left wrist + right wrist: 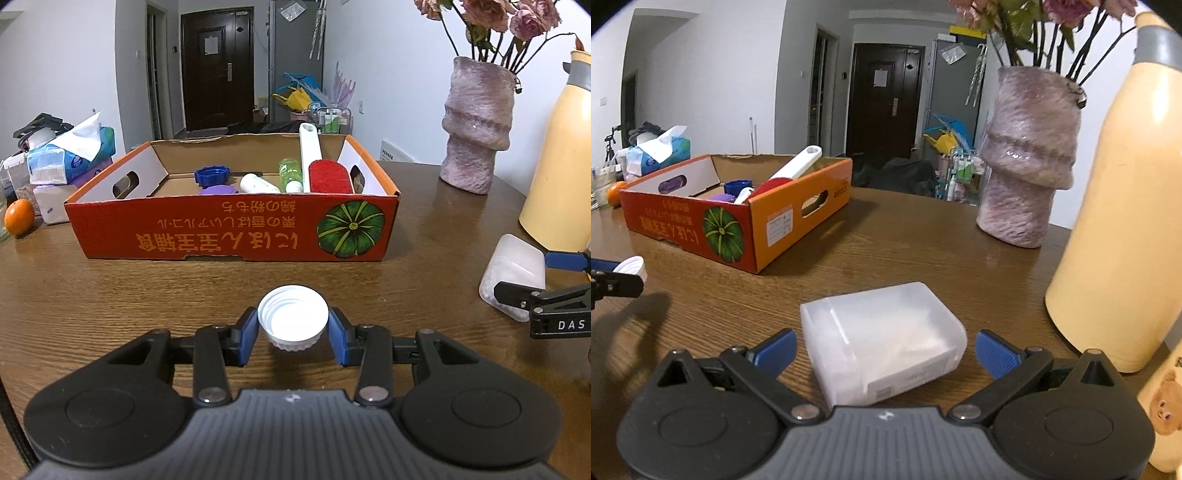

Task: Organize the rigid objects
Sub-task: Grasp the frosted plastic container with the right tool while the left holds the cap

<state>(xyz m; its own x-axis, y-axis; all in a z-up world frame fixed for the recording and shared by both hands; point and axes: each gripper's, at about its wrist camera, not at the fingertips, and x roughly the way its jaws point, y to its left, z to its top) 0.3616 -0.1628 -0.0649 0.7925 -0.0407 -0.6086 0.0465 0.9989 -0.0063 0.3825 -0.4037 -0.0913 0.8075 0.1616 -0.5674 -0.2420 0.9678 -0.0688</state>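
The left tongs (293, 328) pinch a white bottle cap (293, 322) by its ribbed rim, open side up, held just above the surface (110, 306). The cap looks light and stiff; its ridges should give the blue pads grip, though so shallow a rim could pop out if squeezed unevenly.

The right tongs (885, 350) stand wide open around a frosted plastic case (882, 339) lying on the surface, the pads clear of both sides. The case looks rigid, smooth and probably slippery, and it lies slightly askew; closing squarely on its two long flat sides seems the safest hold.

Beyond both stands the orange cardboard box (229, 236), already holding caps, small bottles and a red brush (328, 177), the likely destination.
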